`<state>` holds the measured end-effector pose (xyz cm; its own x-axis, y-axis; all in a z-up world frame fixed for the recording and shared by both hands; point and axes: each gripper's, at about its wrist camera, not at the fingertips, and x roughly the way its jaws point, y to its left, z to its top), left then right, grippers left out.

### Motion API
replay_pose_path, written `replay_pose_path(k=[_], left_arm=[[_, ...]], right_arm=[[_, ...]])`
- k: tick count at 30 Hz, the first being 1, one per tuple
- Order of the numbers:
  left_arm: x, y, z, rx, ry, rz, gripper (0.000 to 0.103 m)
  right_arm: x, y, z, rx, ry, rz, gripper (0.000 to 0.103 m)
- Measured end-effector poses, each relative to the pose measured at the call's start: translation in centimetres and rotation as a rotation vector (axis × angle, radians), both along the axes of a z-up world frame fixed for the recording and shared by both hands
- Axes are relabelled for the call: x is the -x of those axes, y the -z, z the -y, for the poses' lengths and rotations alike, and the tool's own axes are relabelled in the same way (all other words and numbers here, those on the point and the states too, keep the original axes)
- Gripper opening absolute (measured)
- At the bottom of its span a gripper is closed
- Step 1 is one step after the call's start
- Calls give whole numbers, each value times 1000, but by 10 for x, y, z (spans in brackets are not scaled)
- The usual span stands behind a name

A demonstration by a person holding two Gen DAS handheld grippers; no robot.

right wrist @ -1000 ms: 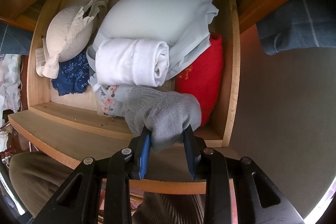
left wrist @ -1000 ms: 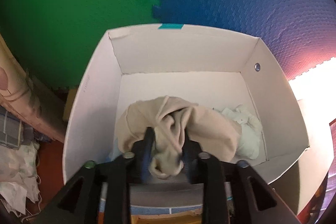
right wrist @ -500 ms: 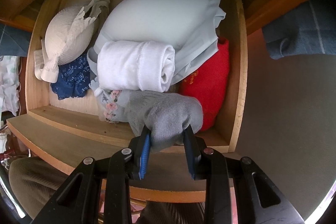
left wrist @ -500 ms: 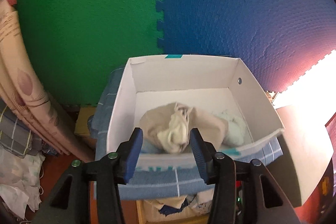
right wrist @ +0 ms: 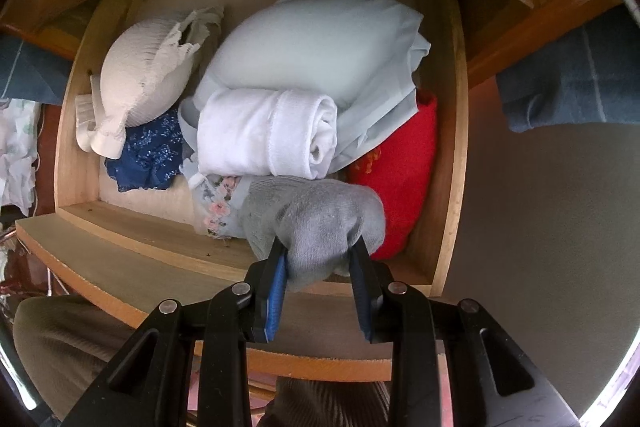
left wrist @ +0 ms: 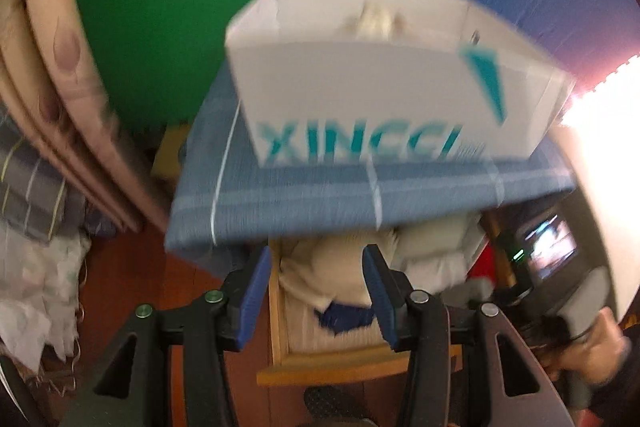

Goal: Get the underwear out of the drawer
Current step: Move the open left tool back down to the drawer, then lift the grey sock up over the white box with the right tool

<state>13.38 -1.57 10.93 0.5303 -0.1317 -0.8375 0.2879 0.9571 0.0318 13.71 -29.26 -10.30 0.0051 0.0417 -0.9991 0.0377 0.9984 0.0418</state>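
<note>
Underwear packed into an open wooden drawer (right wrist: 452, 163), seen from above in the right wrist view: pale blue folded garment (right wrist: 320, 43) at the back, white rolled piece (right wrist: 268, 131) lying on its near edge, cream ribbed bra (right wrist: 140, 67) at the left over a navy floral item (right wrist: 150, 151), red piece (right wrist: 404, 171) against the right wall. Grey knit garment (right wrist: 320, 219) bunched at the drawer's front edge, pinched between the narrow-set jaws of the right gripper (right wrist: 320, 267), part of it trailing back toward a lace-trimmed floral piece (right wrist: 218, 207). Left gripper (left wrist: 316, 291) empty, jaws standing apart with nothing between the blue pads, aimed down toward the same drawer below a white printed box (left wrist: 380, 95) resting on a blue checked cloth (left wrist: 320, 195); a cream garment (left wrist: 376, 19) showing over the box's rim, left view blurred. Soft, light, limp fabric throughout by the look of it: likely to sag, stretch and drag neighbours along, not to slip or break. Best taken at a thick fold or bunched middle rather than a thin edge or lace trim. Rolled white piece probably best pinched across its body to stop it unrolling.
</note>
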Motion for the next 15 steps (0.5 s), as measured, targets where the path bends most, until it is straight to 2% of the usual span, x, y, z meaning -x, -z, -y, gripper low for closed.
replay_pose_path(k=[2, 8, 12, 15], left_arm=[[5, 23, -3, -11, -25, -29, 48], [16, 68, -4, -24, -62, -76, 48], [19, 90, -6, -9, -87, -116, 48], [22, 102, -8, -38, -94, -105, 48]], right_arm=[[0, -3, -2, 8, -17, 7, 27], [1, -26, -2, 1, -32, 41, 27], [2, -47, -2, 12, -50, 67, 27], [6, -65, -3, 28, -69, 85, 27]])
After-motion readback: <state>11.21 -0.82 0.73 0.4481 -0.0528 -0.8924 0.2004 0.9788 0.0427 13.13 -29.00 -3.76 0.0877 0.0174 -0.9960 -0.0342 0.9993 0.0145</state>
